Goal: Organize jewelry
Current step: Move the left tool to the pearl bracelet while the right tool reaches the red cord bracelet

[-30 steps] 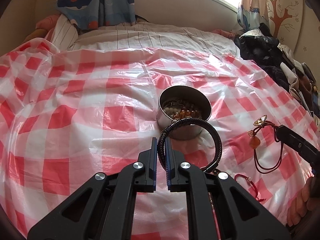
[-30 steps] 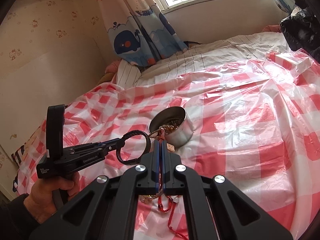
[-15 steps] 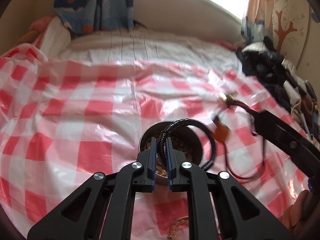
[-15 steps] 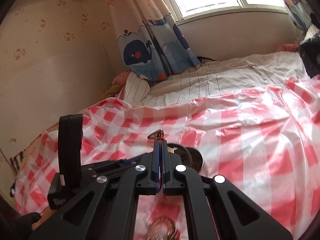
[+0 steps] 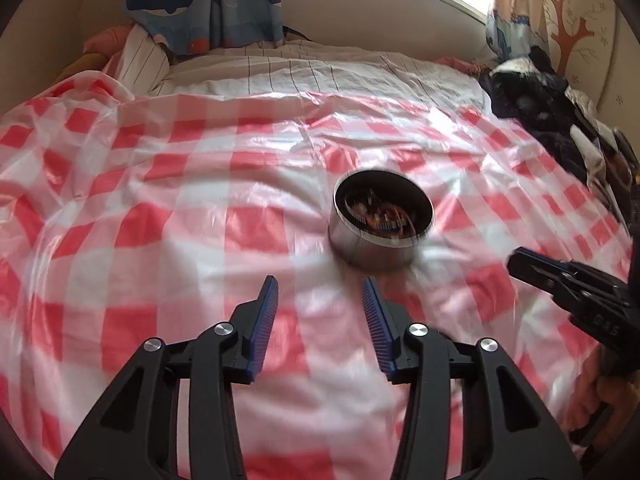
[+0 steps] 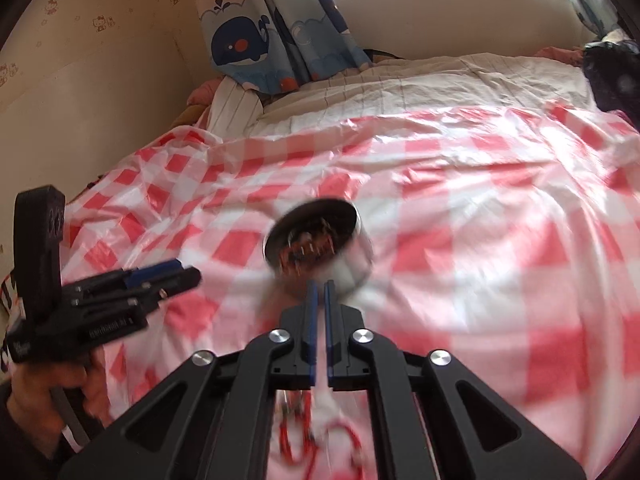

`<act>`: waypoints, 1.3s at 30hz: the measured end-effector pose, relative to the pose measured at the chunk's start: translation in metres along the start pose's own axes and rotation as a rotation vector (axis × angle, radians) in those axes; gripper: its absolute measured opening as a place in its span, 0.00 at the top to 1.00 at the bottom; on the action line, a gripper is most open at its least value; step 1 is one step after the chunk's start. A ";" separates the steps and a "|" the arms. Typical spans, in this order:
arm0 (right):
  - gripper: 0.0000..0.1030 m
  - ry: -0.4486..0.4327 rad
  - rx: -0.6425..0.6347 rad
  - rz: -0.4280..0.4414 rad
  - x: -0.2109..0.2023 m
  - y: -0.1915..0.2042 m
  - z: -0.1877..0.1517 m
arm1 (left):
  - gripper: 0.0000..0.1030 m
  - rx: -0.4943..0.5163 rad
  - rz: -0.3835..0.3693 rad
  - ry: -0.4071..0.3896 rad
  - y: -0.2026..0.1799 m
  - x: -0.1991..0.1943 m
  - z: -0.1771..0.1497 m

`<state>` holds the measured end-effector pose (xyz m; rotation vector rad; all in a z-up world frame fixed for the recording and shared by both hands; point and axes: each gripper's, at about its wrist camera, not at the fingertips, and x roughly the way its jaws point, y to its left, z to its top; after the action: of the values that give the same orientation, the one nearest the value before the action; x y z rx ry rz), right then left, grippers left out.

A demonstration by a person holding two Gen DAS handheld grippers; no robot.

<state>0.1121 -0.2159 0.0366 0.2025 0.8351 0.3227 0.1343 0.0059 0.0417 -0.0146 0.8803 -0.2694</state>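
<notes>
Closest in, under the right gripper (image 6: 319, 288) and near its base, red cord jewelry (image 6: 316, 436) lies on the checked plastic sheet (image 5: 160, 240), so at least that piece is left to put away; it is blurred, and I cannot tell how many pieces it is. The right gripper's fingers are nearly together with only a thin slit between them, and nothing appears to be pinched there. The left gripper (image 5: 320, 294) is held low over the sheet with its fingers wide apart and empty. Just ahead of both grippers stands the round metal tin (image 5: 382, 222), open and upright, with beads and cords piled inside, so part of the sorting looks done. From the left gripper the tin sits slightly right of center; from the right gripper, straight ahead, almost at the fingertips. Beyond lies the striped bedsheet (image 5: 320, 68).
</notes>
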 end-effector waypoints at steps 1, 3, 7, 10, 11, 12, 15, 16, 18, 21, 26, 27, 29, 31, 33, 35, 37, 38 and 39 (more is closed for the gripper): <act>0.47 0.000 0.007 -0.012 -0.011 -0.001 -0.012 | 0.56 0.016 0.008 0.004 -0.002 -0.006 -0.009; 0.45 -0.015 0.013 -0.032 -0.032 -0.003 -0.032 | 0.52 0.035 0.028 0.004 -0.005 -0.017 -0.026; 0.45 -0.014 0.054 -0.051 -0.054 -0.007 -0.060 | 0.41 0.026 0.070 -0.023 -0.007 -0.030 -0.045; 0.39 -0.021 0.081 -0.066 -0.053 -0.007 -0.063 | 0.29 0.032 0.066 -0.041 -0.016 -0.036 -0.040; 0.37 -0.022 0.088 -0.069 -0.051 -0.007 -0.063 | 0.26 0.038 0.067 -0.055 -0.019 -0.039 -0.038; 0.35 -0.022 0.094 -0.068 -0.050 -0.007 -0.063 | 0.21 0.046 0.074 -0.069 -0.023 -0.041 -0.036; 0.30 -0.012 0.090 -0.064 -0.045 -0.002 -0.064 | 0.17 0.082 0.094 -0.087 -0.034 -0.043 -0.032; 0.29 -0.006 0.077 -0.068 -0.043 0.001 -0.065 | 0.16 0.093 0.099 -0.088 -0.036 -0.043 -0.031; 0.28 0.000 0.063 -0.069 -0.040 0.004 -0.065 | 0.16 0.100 0.106 -0.090 -0.038 -0.042 -0.030; 0.27 0.005 0.056 -0.070 -0.037 0.006 -0.065 | 0.15 0.090 0.110 -0.091 -0.035 -0.042 -0.028; 0.24 0.015 0.047 -0.066 -0.035 0.009 -0.066 | 0.13 0.089 0.122 -0.095 -0.035 -0.042 -0.029; 0.23 0.015 0.044 -0.067 -0.035 0.009 -0.066 | 0.12 0.092 0.124 -0.096 -0.035 -0.042 -0.029; 0.22 0.016 0.039 -0.068 -0.035 0.010 -0.066 | 0.12 0.099 0.132 -0.096 -0.036 -0.041 -0.029; 0.22 0.017 0.036 -0.068 -0.034 0.011 -0.066 | 0.11 0.102 0.134 -0.094 -0.036 -0.040 -0.029; 0.22 0.020 0.035 -0.069 -0.034 0.011 -0.066 | 0.11 0.104 0.138 -0.094 -0.036 -0.040 -0.030; 0.22 0.023 0.031 -0.070 -0.033 0.012 -0.067 | 0.11 0.103 0.135 -0.095 -0.036 -0.040 -0.030; 0.21 0.026 0.025 -0.070 -0.033 0.013 -0.067 | 0.11 0.103 0.137 -0.095 -0.036 -0.040 -0.030; 0.21 0.028 0.020 -0.071 -0.033 0.014 -0.067 | 0.11 0.103 0.137 -0.094 -0.036 -0.039 -0.030; 0.21 0.032 0.015 -0.074 -0.032 0.015 -0.068 | 0.10 0.103 0.135 -0.093 -0.037 -0.040 -0.030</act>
<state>0.0382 -0.2100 0.0188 0.1799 0.8750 0.2512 0.0794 -0.0170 0.0575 0.1269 0.7709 -0.1860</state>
